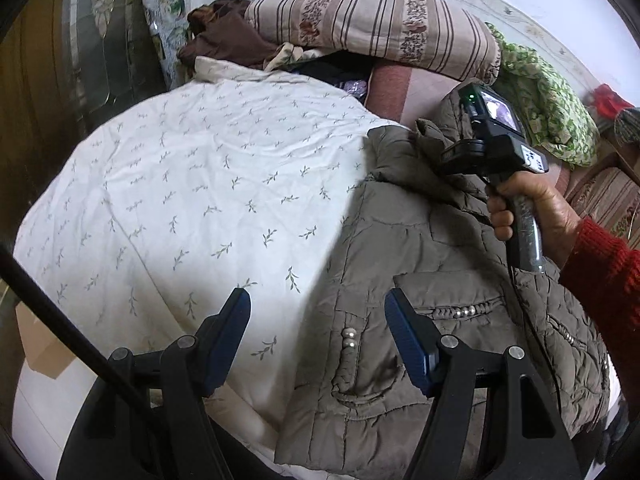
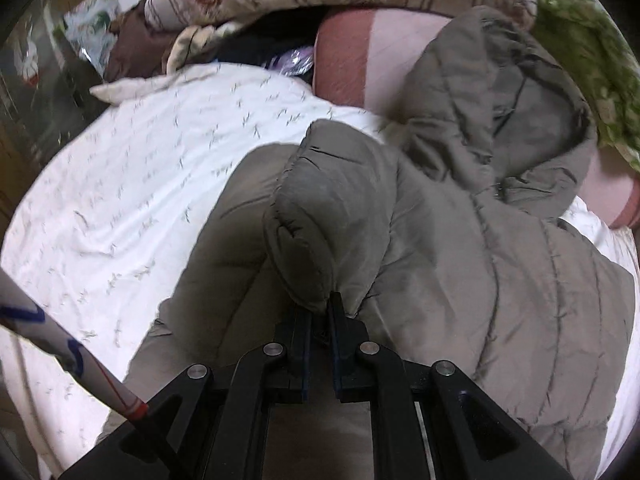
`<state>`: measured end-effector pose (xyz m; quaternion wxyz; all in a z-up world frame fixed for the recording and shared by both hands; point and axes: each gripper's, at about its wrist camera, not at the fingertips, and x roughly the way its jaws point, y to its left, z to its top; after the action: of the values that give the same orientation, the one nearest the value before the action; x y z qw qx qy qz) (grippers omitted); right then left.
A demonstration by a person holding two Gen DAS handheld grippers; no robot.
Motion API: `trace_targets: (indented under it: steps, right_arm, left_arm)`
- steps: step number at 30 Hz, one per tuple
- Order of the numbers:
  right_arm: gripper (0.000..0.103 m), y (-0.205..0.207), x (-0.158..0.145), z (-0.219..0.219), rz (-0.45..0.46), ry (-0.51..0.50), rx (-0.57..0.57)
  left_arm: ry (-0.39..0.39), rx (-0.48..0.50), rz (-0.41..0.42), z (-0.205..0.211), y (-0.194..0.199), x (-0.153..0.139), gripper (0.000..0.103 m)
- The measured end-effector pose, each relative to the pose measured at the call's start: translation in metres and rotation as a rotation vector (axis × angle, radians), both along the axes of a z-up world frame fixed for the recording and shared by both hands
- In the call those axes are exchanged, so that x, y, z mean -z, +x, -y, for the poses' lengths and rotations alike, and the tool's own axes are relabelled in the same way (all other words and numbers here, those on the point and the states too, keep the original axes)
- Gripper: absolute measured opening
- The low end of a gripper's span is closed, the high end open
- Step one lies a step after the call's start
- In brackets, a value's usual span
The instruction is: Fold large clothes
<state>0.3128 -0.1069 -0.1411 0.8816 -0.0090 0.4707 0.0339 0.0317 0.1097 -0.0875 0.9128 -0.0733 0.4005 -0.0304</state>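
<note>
An olive-grey quilted jacket lies on the white leaf-print bed cover, with its beaded pocket nearest me. My left gripper hangs open just above the jacket's left edge, and its blue pads touch nothing. A hand in a red sleeve holds the right tool over the jacket's upper part. In the right wrist view, my right gripper is shut on a puffy fold of the jacket, which looks like a sleeve. The hood lies crumpled beyond it.
A striped folded quilt lies across the far end of the bed, with a brown garment to its left and a green patterned cloth to its right. A pink pillow lies below the quilt. The bed's left edge drops to a cardboard box.
</note>
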Motion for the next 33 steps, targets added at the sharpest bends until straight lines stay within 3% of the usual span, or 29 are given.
trace_targets:
  steps: [12, 15, 16, 19, 23, 27, 30, 33]
  right_arm:
    - [0.01, -0.002, 0.005, -0.044, 0.016, -0.099, -0.09]
    - [0.017, -0.007, 0.009, -0.054, 0.014, -0.174, -0.141]
    - [0.023, -0.01, 0.008, -0.057, 0.022, -0.195, -0.156]
    - [0.059, -0.028, -0.007, -0.056, 0.049, -0.13, -0.199]
    - [0.06, -0.062, -0.037, -0.036, 0.104, -0.005, -0.201]
    - [0.06, -0.072, -0.057, 0.008, 0.161, -0.005, -0.097]
    - [0.041, -0.053, -0.054, 0.033, 0.152, -0.064, 0.01]
    - [0.037, -0.018, -0.033, 0.051, 0.064, 0.03, 0.093]
  left_arm:
    - [0.015, 0.013, -0.016, 0.015, -0.002, -0.001, 0.069]
    - [0.021, 0.015, -0.016, 0.019, -0.004, -0.004, 0.069]
    - [0.022, 0.013, -0.011, 0.019, -0.006, -0.006, 0.069]
    - [0.034, 0.004, 0.004, 0.019, -0.009, -0.012, 0.069]
    - [0.035, 0.004, 0.007, 0.019, -0.01, -0.013, 0.069]
    - [0.033, 0.015, 0.004, 0.024, -0.008, -0.009, 0.069]
    - [0.024, 0.032, -0.007, 0.028, -0.004, -0.004, 0.069]
    - [0.031, 0.041, -0.012, 0.031, -0.002, -0.002, 0.069]
